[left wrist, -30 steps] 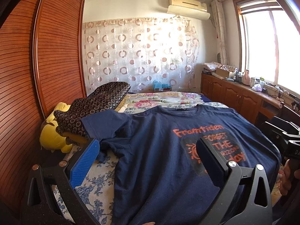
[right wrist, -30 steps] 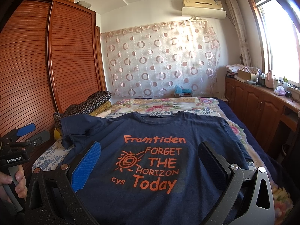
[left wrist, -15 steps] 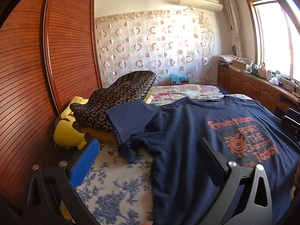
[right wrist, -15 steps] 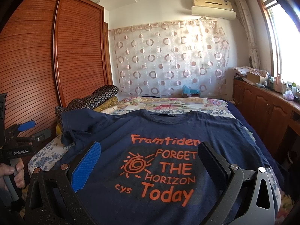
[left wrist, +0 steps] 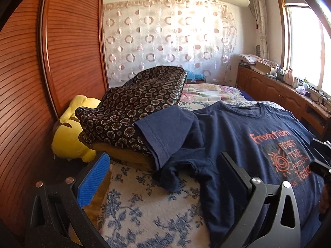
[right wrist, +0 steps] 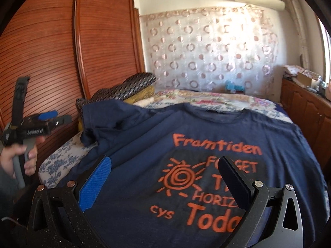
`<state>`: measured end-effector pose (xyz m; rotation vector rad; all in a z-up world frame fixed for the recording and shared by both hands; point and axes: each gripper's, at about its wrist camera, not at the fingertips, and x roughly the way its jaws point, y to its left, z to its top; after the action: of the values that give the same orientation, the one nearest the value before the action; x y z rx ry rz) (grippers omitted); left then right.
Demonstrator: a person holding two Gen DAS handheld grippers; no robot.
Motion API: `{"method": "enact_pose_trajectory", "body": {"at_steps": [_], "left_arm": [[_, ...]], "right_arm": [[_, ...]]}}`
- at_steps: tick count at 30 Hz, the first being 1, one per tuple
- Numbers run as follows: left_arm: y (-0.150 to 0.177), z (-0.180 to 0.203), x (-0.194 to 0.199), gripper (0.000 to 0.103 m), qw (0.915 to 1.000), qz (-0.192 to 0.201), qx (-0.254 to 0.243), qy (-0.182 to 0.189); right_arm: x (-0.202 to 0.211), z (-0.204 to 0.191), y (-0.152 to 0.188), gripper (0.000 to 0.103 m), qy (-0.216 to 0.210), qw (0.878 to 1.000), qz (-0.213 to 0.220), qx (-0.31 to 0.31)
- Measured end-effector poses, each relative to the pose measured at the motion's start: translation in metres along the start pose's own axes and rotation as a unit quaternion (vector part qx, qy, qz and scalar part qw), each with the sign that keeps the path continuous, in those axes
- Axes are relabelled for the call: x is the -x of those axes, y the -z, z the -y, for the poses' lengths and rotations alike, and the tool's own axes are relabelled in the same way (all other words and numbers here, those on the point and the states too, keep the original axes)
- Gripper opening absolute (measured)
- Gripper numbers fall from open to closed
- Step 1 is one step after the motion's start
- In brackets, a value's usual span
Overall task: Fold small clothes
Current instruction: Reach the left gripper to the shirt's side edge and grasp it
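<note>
Navy T-shirt with orange print, blue-flowered white bedsheet, seemingly circle-patterned dark cloth

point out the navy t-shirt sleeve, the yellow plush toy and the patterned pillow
navy t-shirt sleeve [left wrist: 165,132], left wrist view, mid sleeve
yellow plush toy [left wrist: 68,142], left wrist view, body
dark circle-patterned pillow [left wrist: 140,95], left wrist view, top face

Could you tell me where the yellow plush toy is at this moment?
In the left wrist view the yellow plush toy lies at the left, against the wooden wardrobe, tucked beside and under the patterned pillow.
</note>
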<state>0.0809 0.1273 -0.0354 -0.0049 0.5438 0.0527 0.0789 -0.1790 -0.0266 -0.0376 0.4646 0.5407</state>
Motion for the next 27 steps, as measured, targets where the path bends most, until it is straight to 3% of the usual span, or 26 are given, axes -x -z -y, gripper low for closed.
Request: {"method": "enact_pose_trajectory", "body": {"at_steps": [5, 8, 10, 13, 19, 20, 21, 24, 27], "left_arm": [[-0.013, -0.013, -0.019, 0.096, 0.9999, -0.011, 0.003, 0.013], [-0.021, -0.023, -0.031, 0.083, 0.9993, -0.019, 0.015, 0.027], [-0.024, -0.028, -0.037, 0.066, 0.9989, -0.025, 0.021, 0.035], [-0.028, -0.032, -0.054, 0.054, 0.9984, -0.042, 0.022, 0.030], [-0.026, -0.028, -0.073, 0.052, 0.9971, -0.075, 0.000, 0.015], [-0.025, -0.028, -0.073, 0.047, 0.9970, -0.075, 0.001, 0.018], [-0.024, -0.028, -0.072, 0.034, 0.9971, -0.073, 0.001, 0.021], [-0.025, -0.020, -0.065, 0.012, 0.9974, -0.064, -0.007, 0.034], [-0.030, -0.006, -0.053, 0.007, 0.9977, -0.046, -0.028, 0.039]], "right_arm": [[-0.006, 0.009, -0.007, 0.103, -0.010, 1.000, -0.022, 0.011], [-0.007, 0.015, -0.013, 0.103, -0.016, 0.999, -0.034, 0.012], [-0.009, 0.019, -0.015, 0.103, -0.018, 0.999, -0.041, 0.016], [-0.012, 0.018, -0.018, 0.103, -0.022, 0.998, -0.050, 0.020], [-0.013, 0.013, -0.022, 0.103, -0.022, 0.999, -0.042, 0.025], [-0.012, 0.013, -0.022, 0.103, -0.023, 0.999, -0.041, 0.024], [-0.012, 0.014, -0.020, 0.103, -0.024, 0.999, -0.039, 0.023], [-0.013, 0.012, -0.016, 0.103, -0.026, 0.999, -0.034, 0.020], [-0.015, 0.011, -0.014, 0.103, -0.025, 0.999, -0.031, 0.020]]}}
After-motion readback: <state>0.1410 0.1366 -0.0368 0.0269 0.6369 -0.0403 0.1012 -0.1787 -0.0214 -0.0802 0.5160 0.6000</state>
